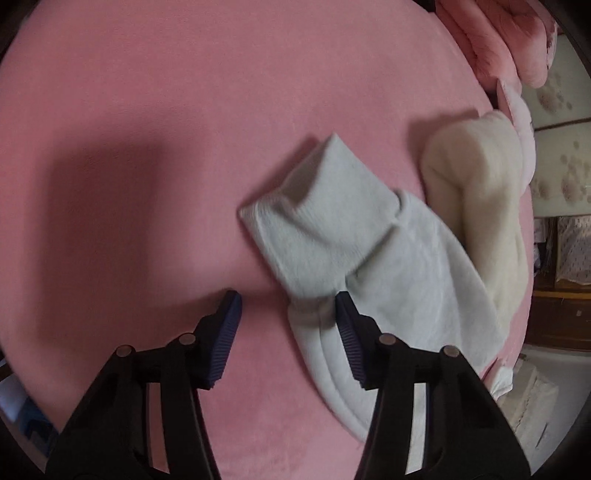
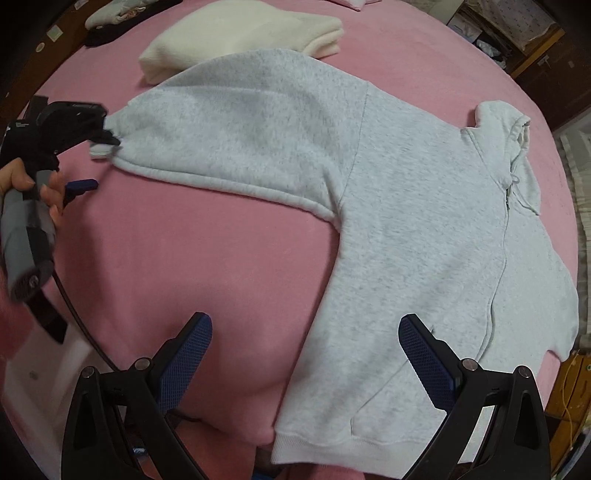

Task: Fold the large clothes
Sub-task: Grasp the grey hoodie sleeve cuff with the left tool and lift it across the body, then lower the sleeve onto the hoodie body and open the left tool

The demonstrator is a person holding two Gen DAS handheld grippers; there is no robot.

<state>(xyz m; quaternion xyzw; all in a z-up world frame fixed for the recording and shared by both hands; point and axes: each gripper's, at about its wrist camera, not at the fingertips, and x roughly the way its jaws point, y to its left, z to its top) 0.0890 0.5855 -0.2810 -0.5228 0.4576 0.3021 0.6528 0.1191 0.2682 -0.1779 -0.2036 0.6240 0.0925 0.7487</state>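
Left gripper (image 1: 288, 306) fingers part-spread at hoodie (image 2: 406, 229) cuff, no pinch. Right gripper (image 2: 304, 332) fingers spread wide, holding nothing.

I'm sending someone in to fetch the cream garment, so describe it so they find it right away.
On the pink bed, look past the outstretched sleeve of the grey zip hoodie. The folded cream garment lies just beyond it: thick, fleecy, off-white, and already folded, unlike the hoodie spread flat.

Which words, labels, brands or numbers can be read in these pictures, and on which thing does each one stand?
None can be read.
Left tongs' body: a small pale print, too small and blurred to read.
Stickers on the dark shelf: too small to read.
Hoodie, cream garment, pink sheet: no text shows.
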